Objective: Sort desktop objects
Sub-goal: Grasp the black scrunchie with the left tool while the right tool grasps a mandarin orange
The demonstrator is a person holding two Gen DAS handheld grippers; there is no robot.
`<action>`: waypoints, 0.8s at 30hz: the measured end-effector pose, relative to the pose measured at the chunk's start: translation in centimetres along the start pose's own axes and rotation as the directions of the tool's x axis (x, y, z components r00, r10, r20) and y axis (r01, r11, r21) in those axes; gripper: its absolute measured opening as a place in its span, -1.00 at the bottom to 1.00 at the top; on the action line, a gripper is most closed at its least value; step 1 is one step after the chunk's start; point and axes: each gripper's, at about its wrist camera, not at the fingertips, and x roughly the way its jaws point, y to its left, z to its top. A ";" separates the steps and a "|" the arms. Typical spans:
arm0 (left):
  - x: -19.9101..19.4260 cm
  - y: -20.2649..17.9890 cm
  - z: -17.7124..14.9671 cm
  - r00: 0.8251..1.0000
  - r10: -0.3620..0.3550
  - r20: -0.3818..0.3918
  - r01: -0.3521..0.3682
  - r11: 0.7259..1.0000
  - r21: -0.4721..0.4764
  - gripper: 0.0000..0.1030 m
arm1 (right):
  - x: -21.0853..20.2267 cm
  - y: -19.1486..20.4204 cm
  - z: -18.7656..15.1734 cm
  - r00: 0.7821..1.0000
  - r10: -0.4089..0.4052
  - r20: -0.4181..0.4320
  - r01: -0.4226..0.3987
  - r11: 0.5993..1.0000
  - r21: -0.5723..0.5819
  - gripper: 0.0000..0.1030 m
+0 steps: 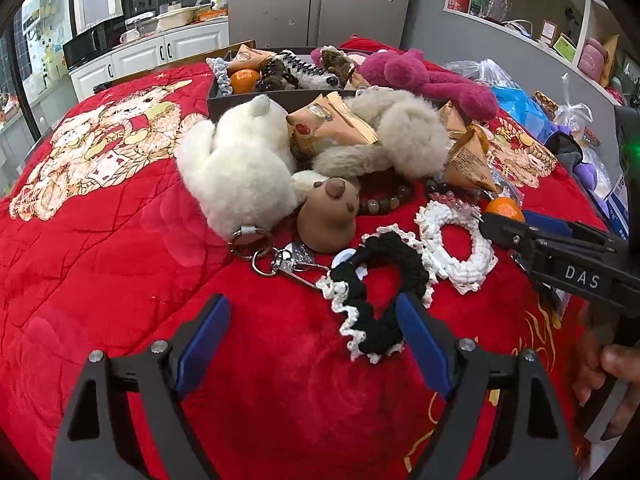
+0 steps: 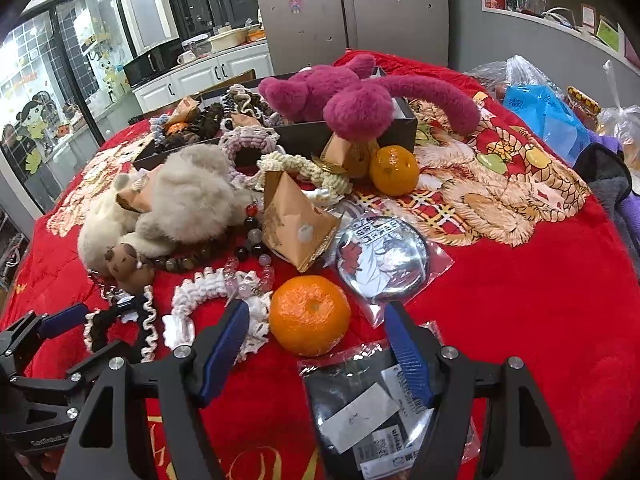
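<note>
Reaching with wide, empty right gripper around mandarin; left gripper wide, empty beside black scrunchie; next, closing gently.

Grey fridge; white cabinets; microwave.

A home kitchen and dining corner

At upper left, white cabinets carry a microwave and bowls on the counter; a steel fridge stands at top centre, cluttered wall shelves fill the upper right, and a red blanket covers the table.
</note>
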 end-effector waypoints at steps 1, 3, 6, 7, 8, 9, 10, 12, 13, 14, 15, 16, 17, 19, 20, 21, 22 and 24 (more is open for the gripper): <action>0.1 0.0 0.0 1.000 -0.001 0.001 0.001 1.000 -0.003 0.70 | 0.2 0.0 0.0 1.000 -0.002 -0.002 0.002 1.000 0.000 0.40; 0.3 0.0 0.0 1.000 -0.006 0.007 0.006 1.000 -0.003 0.71 | 0.3 0.0 -0.1 1.000 -0.001 -0.003 0.001 1.000 0.000 0.40; 0.4 -0.1 0.0 1.000 -0.006 0.015 0.006 1.000 0.010 0.70 | 0.3 0.0 -0.2 1.000 -0.001 -0.001 0.001 1.000 -0.001 0.40; 0.4 -0.1 0.0 1.000 -0.006 0.017 0.006 1.000 0.010 0.69 | 0.3 -0.1 -0.2 1.000 0.002 0.000 -0.002 1.000 0.006 0.39; 0.4 0.0 0.0 1.000 -0.008 0.017 0.007 1.000 0.011 0.67 | 0.3 -0.1 -0.2 1.000 0.001 0.000 -0.001 1.000 0.004 0.38; 0.3 0.0 -0.1 1.000 -0.011 0.018 0.011 1.000 0.011 0.60 | 0.3 -0.1 -0.2 1.000 0.000 0.000 0.000 1.000 0.000 0.34; 0.2 0.0 -0.1 1.000 -0.018 0.020 0.018 1.000 0.009 0.47 | 0.2 0.0 -0.3 1.000 0.000 0.001 0.000 1.000 -0.002 0.31; -0.1 -0.1 -0.2 0.999 -0.023 0.029 0.023 1.000 0.010 0.22 | 0.2 0.0 -0.4 1.000 0.014 0.001 -0.014 1.000 -0.003 0.04; -0.2 -0.3 -0.2 0.999 -0.023 0.033 0.022 1.000 0.017 -0.21 | 0.1 0.1 -0.4 1.000 0.024 0.000 -0.024 1.000 -0.005 -0.10; -0.3 -0.4 -0.3 0.999 -0.013 0.032 0.012 1.000 0.022 -0.59 | 0.1 0.1 -0.4 0.999 0.038 -0.005 -0.038 0.999 0.001 -0.21; -0.3 -0.5 -0.3 1.000 -0.004 0.030 0.004 1.000 0.026 -0.66 | 0.1 0.2 -0.5 0.999 0.046 -0.007 -0.046 0.999 0.004 -0.21; -0.4 -0.6 -0.4 1.000 -0.007 0.030 0.007 1.000 0.031 -0.66 | 0.1 0.3 -0.5 0.999 0.039 -0.006 -0.039 0.999 -0.002 -0.21; -0.4 -0.6 -0.4 0.999 -0.011 0.030 0.010 0.999 0.032 -0.68 | 0.0 0.5 -0.5 0.999 0.036 -0.004 -0.036 0.999 -0.007 -0.21; -0.6 -0.6 -0.5 0.999 -0.016 0.031 0.015 0.999 0.032 -0.70 | -0.2 0.5 -0.6 0.999 0.040 -0.001 -0.040 0.999 -0.006 -0.22; -0.7 -0.7 -0.5 0.999 -0.019 0.033 0.018 0.999 0.031 -0.72 | -0.3 0.6 -0.6 0.999 0.042 0.002 -0.042 0.999 -0.006 -0.22; -0.8 -0.7 -0.5 0.999 -0.020 0.035 0.018 0.999 0.033 -0.72 | -0.4 0.6 -0.6 0.999 0.041 0.003 -0.041 0.999 -0.007 -0.22; -0.9 -0.8 -0.5 0.999 -0.019 0.036 0.018 0.999 0.035 -0.72 | -0.4 0.6 -0.6 0.999 0.041 0.003 -0.041 0.999 -0.006 -0.22; -1.2 -0.9 -0.5 0.999 -0.028 0.046 0.026 0.999 0.040 -0.73 | -0.6 0.7 -0.6 0.999 0.040 0.004 -0.040 0.999 -0.007 -0.22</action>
